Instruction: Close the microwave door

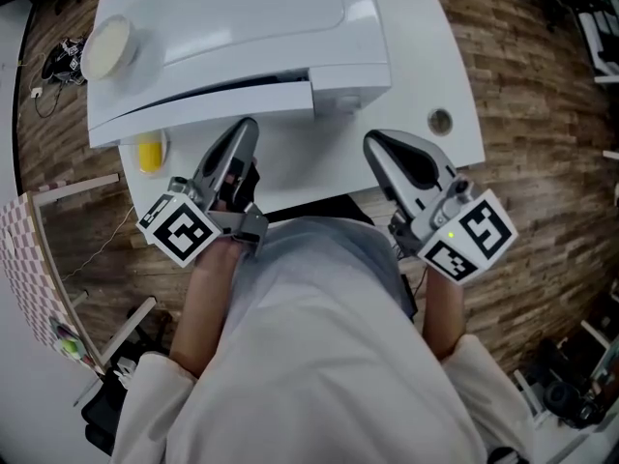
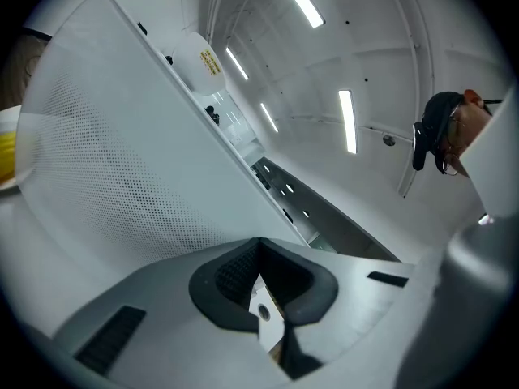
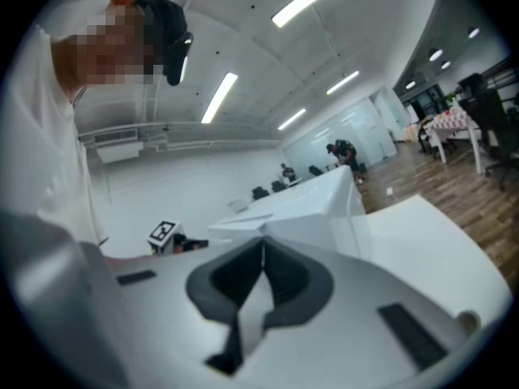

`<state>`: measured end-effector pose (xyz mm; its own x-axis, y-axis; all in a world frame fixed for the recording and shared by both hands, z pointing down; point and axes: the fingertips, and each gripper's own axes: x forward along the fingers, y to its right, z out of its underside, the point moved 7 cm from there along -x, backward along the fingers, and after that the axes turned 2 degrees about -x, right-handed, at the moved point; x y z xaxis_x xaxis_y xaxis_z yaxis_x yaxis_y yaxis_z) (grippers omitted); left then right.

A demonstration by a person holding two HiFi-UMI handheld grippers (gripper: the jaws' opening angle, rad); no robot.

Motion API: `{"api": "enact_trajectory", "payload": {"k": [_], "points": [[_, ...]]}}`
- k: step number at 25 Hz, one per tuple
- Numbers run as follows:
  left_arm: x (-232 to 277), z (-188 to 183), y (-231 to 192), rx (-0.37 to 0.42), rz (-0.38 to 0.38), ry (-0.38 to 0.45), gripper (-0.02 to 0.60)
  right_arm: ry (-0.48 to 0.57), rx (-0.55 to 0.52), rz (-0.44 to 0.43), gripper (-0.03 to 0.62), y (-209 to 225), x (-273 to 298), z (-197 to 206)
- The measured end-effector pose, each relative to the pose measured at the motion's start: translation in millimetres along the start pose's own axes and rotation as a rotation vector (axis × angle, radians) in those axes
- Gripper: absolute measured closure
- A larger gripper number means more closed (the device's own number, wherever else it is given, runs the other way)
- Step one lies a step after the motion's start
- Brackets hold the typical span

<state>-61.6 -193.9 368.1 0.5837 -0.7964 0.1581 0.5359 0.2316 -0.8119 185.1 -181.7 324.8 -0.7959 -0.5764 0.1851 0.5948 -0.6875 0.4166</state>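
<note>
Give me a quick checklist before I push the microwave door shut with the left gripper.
1. Microwave door ajar, ready to push: ok.
2. Left gripper jaws together, empty: ok.
3. Right gripper jaws together, empty: ok.
4. Left gripper touching the door: cannot tell.
5. Nothing inside blocking the door: cannot tell.
6. Yellow item on the table, in front of the door: ok.
</note>
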Motion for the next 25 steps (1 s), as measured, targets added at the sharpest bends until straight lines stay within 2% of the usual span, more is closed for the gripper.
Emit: {"api": "enact_trajectory", "payload": {"k": [6,17,22,25], "points": [[2.7,-1.4,0.4,-0.002,-0.004,-0.015,0.565,-0.018,-0.002,-0.026,0.571,3.5,14.9,-0.8],[7.7,-3.8,-2.5,-0.07,0.012,0.016,0.565,-0.025,0.003,-0.031,0.571,0.5,31.2,-1.1],[7.0,-4.9,-2.6,0.004,0.004,0.011,0.565,-0.005,0.004,-0.017,0.571,-3.2,35.5,-3.4],[7.0,-5.6,-3.2,0.004,0.009,0.007,0.565,-0.007,-0.011,-0.003,0.571,-5.1,35.4,-2.9]]}}
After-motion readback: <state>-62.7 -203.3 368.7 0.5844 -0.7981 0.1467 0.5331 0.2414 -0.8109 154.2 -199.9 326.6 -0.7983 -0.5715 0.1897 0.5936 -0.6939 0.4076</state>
